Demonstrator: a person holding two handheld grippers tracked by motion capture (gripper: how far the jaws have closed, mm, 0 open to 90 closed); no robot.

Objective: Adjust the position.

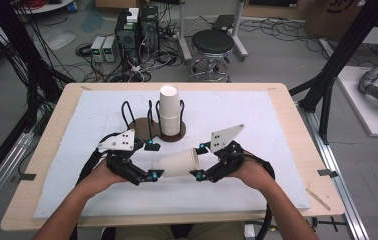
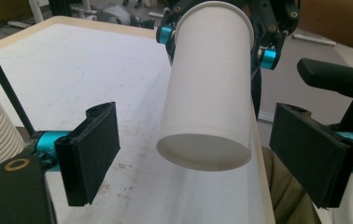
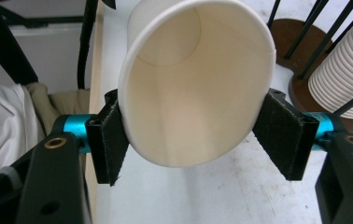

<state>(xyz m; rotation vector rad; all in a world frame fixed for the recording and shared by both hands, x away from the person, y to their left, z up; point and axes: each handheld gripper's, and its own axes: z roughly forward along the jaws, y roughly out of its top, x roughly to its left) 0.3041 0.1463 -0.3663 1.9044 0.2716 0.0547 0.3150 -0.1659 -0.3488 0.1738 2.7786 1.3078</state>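
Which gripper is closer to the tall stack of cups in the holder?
Left. The left gripper sits just in front of the cup stack, slightly to its left. The right gripper is farther off to the right, shut on a single paper cup.

White paper cup lies sideways above the table, rim squeezed oval, base pointing left.

There is one single white paper cup, lying on its side in the air. There is one stack of white paper cups; the number inside it cannot be counted. One round brown wooden holder with black wire loops stands on one white foam mat.
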